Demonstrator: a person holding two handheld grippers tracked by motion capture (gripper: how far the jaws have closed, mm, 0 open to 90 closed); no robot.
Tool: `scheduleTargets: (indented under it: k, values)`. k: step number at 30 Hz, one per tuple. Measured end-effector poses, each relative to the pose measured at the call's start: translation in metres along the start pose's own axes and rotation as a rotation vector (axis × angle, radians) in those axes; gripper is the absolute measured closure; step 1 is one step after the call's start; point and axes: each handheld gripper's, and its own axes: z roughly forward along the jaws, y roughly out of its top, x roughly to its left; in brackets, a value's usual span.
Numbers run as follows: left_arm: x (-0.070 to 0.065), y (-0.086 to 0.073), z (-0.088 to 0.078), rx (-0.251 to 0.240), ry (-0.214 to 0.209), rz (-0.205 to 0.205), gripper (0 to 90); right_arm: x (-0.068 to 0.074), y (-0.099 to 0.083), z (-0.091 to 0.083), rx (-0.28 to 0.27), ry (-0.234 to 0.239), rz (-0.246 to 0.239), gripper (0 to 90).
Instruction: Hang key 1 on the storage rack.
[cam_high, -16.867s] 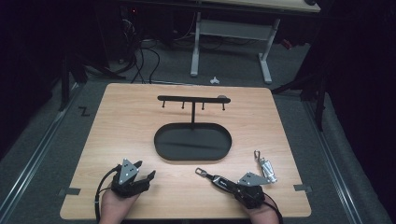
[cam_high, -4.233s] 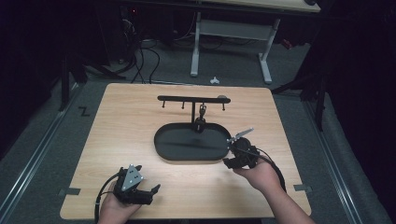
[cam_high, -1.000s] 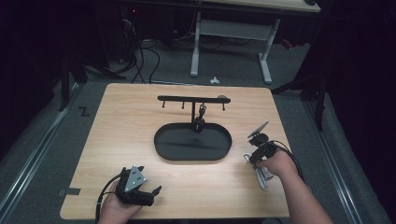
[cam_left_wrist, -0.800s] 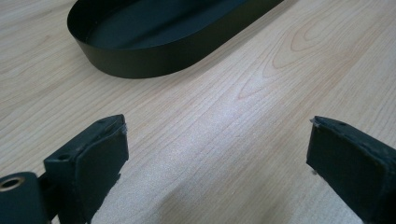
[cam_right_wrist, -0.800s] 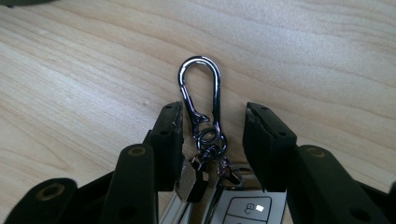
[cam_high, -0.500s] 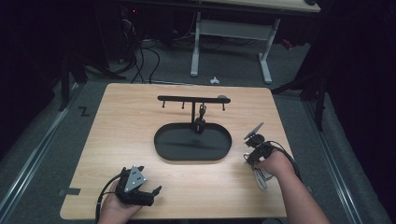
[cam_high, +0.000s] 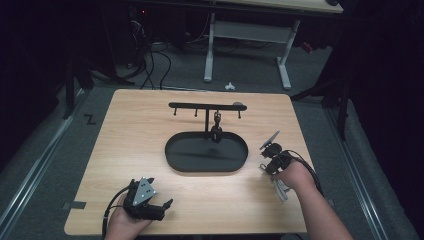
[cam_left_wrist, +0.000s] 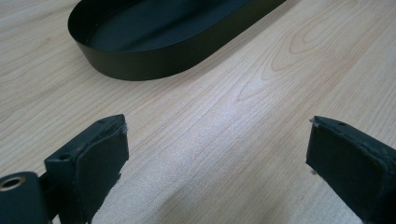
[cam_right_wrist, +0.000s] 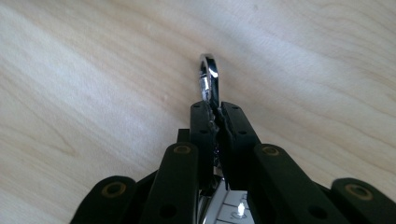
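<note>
Now down at the right side of the worktop (cam_high: 130, 140), with the right gripper (cam_right_wrist: 215, 112) tipped low over the keyring (cam_high: 280, 189) and its jaws just drawn together, all but closed, on the thin silver snap hook (cam_right_wrist: 208, 74) between them. Gripped edge-on by the shank, leaving the rounded nose of the hook poking out past the tips, probably to keep that loop free for slipping over a peg. Rest of the keyring lying under the gripper and the right hand (cam_high: 292, 175), flat on the wood and not lifted, as far as can be judged.

Meanwhile, parked at the near left corner, the left gripper (cam_left_wrist: 217, 135): jaws spread wide with nothing but bare wood between them, pointed toward the black oval tray (cam_left_wrist: 154, 65), apparently kept out of the way.

Beyond, at the middle of the worktop and standing in that tray, a black T-shaped rack (cam_high: 200, 105) with small pegs under its crossbar. Hanging from one peg just right of the post, another keyring (cam_high: 217, 131), dangling over the tray. Other pegs bare, so room left for this one.

In the way between here and there: the tray's low wall, the post, and the piece already hung, close beside any free peg on the right arm of the bar. Off the worktop, on the floor behind, cables (cam_high: 150, 65), the legs of a second table (cam_high: 250, 30) and a small white scrap (cam_high: 229, 86), none of it near the work.
</note>
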Motion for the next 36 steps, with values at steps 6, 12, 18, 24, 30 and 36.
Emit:
scheduleTargets:
  k: [6,12,18,24,30,36]
  values:
    - [0.001,0.000,0.000,-0.002,0.000,-0.003,6.3,0.000,0.000,0.002,-0.013,0.007,0.001,84.3]
    - [0.001,0.000,0.000,-0.001,-0.001,-0.001,6.4,0.000,0.002,0.004,-0.018,0.014,0.016,84.0]
    - [0.001,0.000,-0.001,-0.005,0.002,-0.004,6.6,-0.001,0.002,-0.001,-0.034,0.022,0.031,84.5]
    - [-0.001,0.001,-0.001,-0.017,-0.001,-0.002,6.8,-0.002,-0.003,-0.019,-0.057,0.054,0.023,84.6]
    - [-0.001,0.002,0.000,-0.017,-0.006,0.004,6.9,-0.002,-0.009,-0.041,-0.073,0.057,0.018,84.6]
    - [-0.003,0.003,0.001,-0.024,-0.009,0.002,6.9,-0.002,-0.012,-0.067,-0.094,0.044,0.017,84.6]
